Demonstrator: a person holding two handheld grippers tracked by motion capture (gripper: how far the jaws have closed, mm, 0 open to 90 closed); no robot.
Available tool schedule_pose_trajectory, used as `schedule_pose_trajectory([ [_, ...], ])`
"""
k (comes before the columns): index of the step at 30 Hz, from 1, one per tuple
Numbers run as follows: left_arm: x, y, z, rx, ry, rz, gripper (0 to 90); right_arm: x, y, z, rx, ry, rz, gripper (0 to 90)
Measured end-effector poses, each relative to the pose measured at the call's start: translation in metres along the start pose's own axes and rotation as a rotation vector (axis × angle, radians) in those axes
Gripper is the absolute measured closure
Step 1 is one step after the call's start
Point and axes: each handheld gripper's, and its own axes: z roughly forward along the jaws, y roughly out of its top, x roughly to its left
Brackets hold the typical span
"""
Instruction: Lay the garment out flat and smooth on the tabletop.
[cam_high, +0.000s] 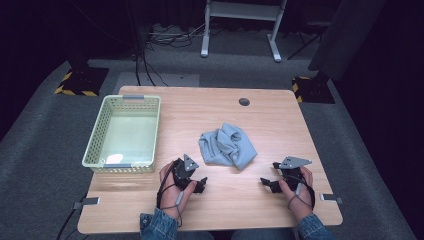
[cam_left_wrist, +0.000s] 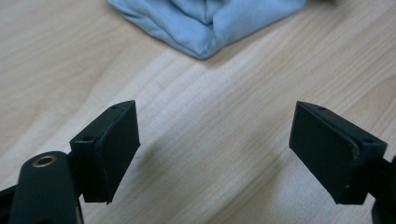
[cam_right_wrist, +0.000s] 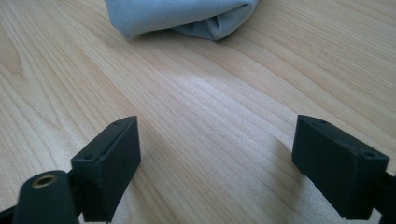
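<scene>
A: Step?

B: Start of the approach, I'd judge. Left gripper (cam_high: 201, 184) and right gripper (cam_high: 266, 183) both sit low over the table (cam_high: 280, 125), on the person's side of the crumpled blue-grey cloth (cam_high: 228, 146). Neither touches it.

A: Jaw state?

B: Both spread wide, nothing between them. In the left gripper view there's bare wood in the gap, cloth (cam_left_wrist: 205, 21) ahead of the jaws and a bit toward the middle-top. Same in the right gripper view: cloth (cam_right_wrist: 182, 16) ahead, apart from the jaws.

A: So cloth sits where, relative to the two?

B: Between them and forward. Near the left gripper, slightly farther from the right one.

A: Basket?

B: Pale green basket (cam_high: 100, 131) off to the outer side of the left gripper, beyond it. Looks empty apart from a pale spot on its floor that I can't identify.

A: Next move?

B: My guess: push both forward to the near edge of the cloth, jaws low enough to straddle a fold, then close. It's bunched, so picking a single layer or corner will need care.

A: Any text, logos?

B: None readable. No tag visible on the cloth, no marking on the basket or jaws.
</scene>
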Motion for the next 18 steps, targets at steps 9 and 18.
schedule_pose_trajectory([
  [9,-0.001,0.014,-0.011,-0.023,0.008,0.022,15.7,0.0,0.0,0.0,0.0,0.0,0.0,15.3],
  [18,-0.001,0.025,-0.02,-0.061,0.013,0.033,15.7,0.0,0.0,0.0,0.0,0.001,0.0,15.3],
])
